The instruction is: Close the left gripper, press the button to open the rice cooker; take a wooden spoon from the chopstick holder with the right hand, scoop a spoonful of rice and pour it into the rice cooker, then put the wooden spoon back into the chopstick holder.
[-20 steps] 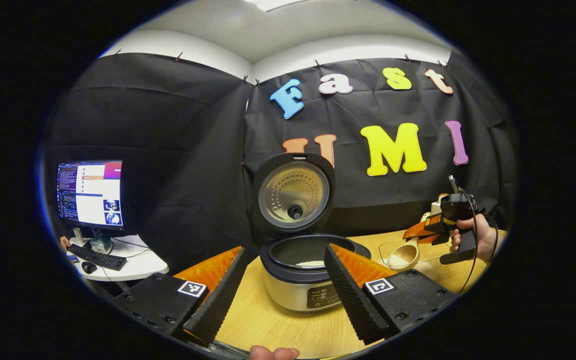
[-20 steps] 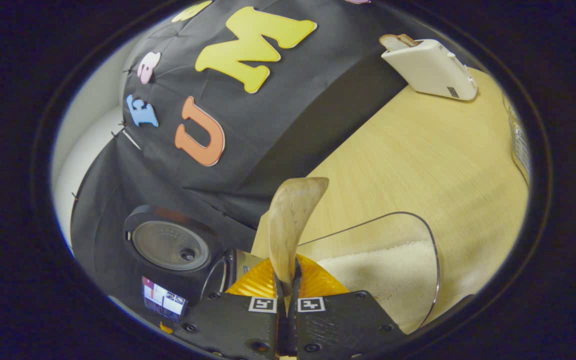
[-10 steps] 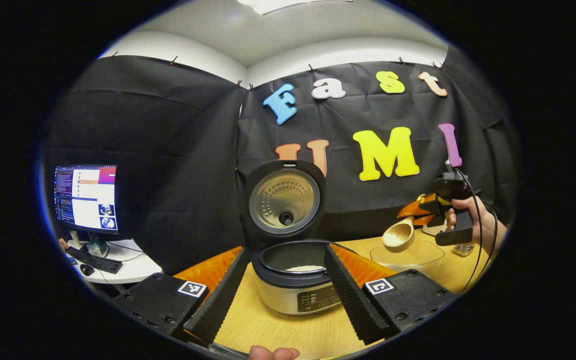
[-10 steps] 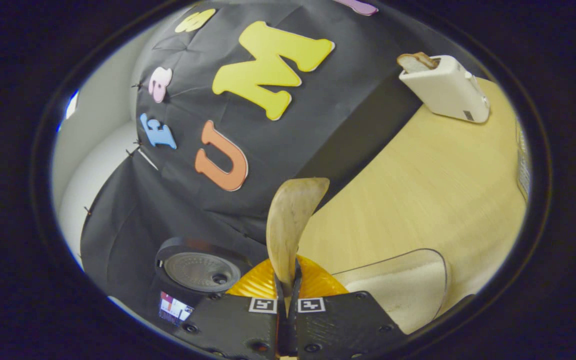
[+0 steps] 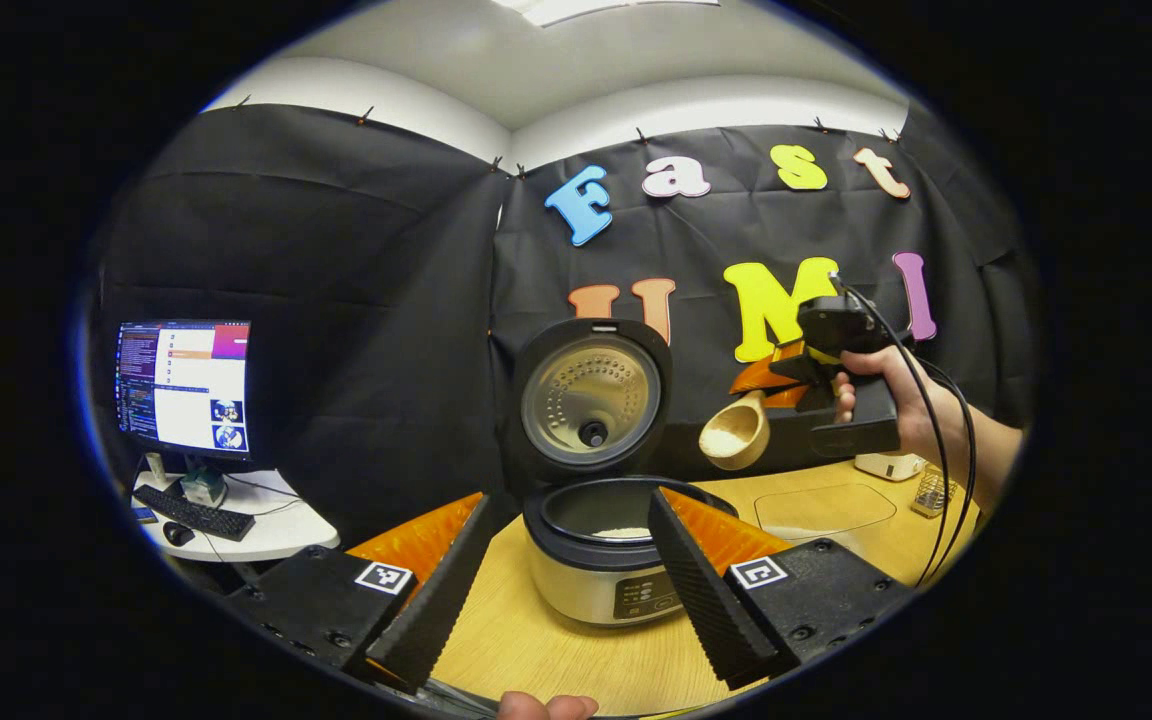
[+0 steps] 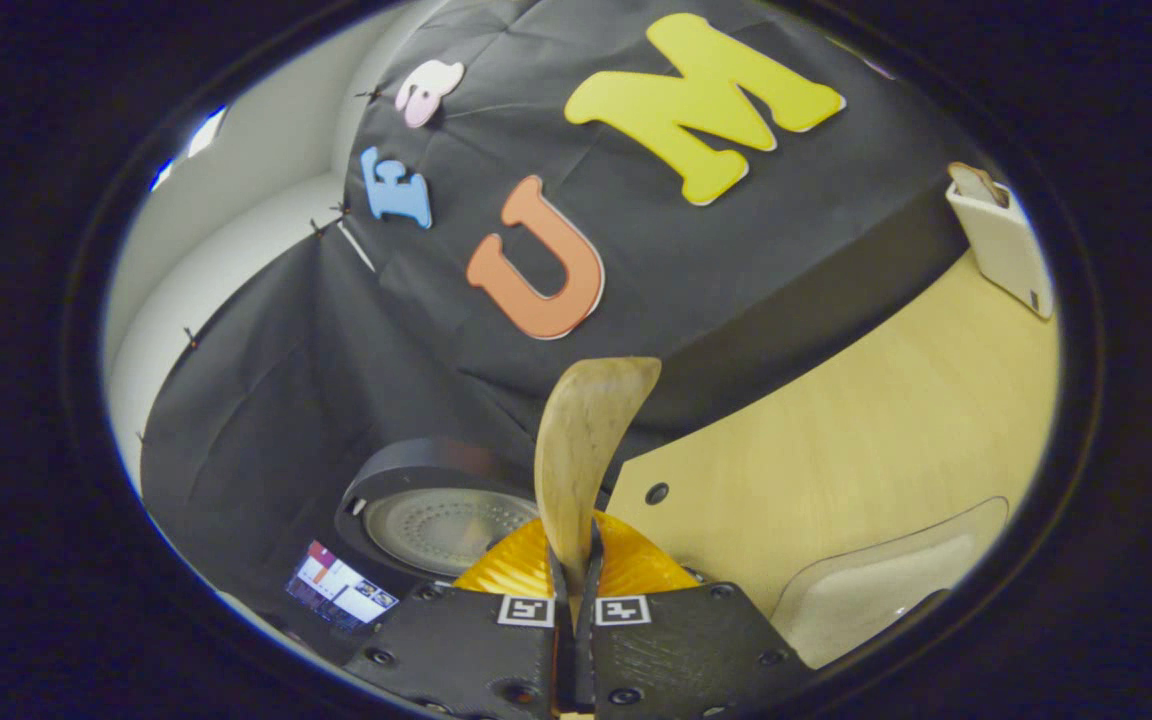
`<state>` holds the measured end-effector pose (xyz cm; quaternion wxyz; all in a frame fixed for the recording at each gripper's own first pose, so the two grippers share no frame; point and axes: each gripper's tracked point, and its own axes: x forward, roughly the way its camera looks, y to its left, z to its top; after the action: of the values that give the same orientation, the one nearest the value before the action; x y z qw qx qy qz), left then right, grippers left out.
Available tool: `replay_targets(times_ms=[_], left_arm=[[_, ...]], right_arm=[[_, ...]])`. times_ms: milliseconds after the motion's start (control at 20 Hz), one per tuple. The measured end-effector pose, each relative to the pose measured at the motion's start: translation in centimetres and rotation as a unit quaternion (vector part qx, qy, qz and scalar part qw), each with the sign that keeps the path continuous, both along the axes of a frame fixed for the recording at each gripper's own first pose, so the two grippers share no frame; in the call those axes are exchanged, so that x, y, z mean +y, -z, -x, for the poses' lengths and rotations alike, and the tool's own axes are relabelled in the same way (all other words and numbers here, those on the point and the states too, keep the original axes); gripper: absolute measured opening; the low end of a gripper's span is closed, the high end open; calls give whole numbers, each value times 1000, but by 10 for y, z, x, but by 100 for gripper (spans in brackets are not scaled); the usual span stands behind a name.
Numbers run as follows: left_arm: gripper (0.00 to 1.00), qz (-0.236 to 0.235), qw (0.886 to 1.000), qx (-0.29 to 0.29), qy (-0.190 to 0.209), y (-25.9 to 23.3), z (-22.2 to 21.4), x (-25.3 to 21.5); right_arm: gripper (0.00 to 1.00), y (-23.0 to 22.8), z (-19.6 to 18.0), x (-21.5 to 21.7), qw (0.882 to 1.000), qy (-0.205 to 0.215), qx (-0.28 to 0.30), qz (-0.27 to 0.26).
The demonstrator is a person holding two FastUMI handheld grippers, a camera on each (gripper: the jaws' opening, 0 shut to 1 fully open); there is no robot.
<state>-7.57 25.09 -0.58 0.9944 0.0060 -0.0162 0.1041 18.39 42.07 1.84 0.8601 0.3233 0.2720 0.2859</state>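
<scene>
wooden spoon (image 5: 736, 436), bowl holding rice, is pinched by its handle in my right gripper (image 6: 573, 585), raised right of the open rice cooker (image 5: 608, 545). handle points away from the pot. my left gripper (image 5: 556, 585) hangs open, nearer the table's front edge.

Black cloth wall (image 5: 356, 300), white ceiling (image 5: 586, 60), side desk (image 5: 266, 530) with monitor (image 5: 183, 385)

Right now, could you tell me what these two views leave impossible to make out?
- Rice cooker pot: in the left gripper view, the left claw's finger and the rim hide much of the inside.
- Wooden spoon: in the right gripper view it faces edge-on, so its load is hidden.
- Chopstick holder: too small in the left gripper view to see its contents.
</scene>
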Motion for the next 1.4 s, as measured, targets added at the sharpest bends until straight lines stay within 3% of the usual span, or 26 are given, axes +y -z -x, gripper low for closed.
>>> replay_targets(times_ms=[350, 650, 950, 1350, 1400], left_arm=[[99, 5, 1000, 6, -3, 3, -4, 2], [99, 2, 1000, 9, -8, 1, -3, 2], [99, -8, 1000, 10, -11, -1, -3, -1], [99, 4, 1000, -4, -8, -11, 3, -1], [99, 9, 1000, -5, -3, -12, 4, -5]], right_arm=[[0, 17, 0, 68, 992, -36, -64, 102], [2, 10, 6, 82, 969, -41, -159, 187], [0, -7, 22, 93, 934, -48, -256, 246], [2, -14, 29, 105, 863, -47, -375, 336], [0, -12, 30, 105, 862, -48, -375, 338]])
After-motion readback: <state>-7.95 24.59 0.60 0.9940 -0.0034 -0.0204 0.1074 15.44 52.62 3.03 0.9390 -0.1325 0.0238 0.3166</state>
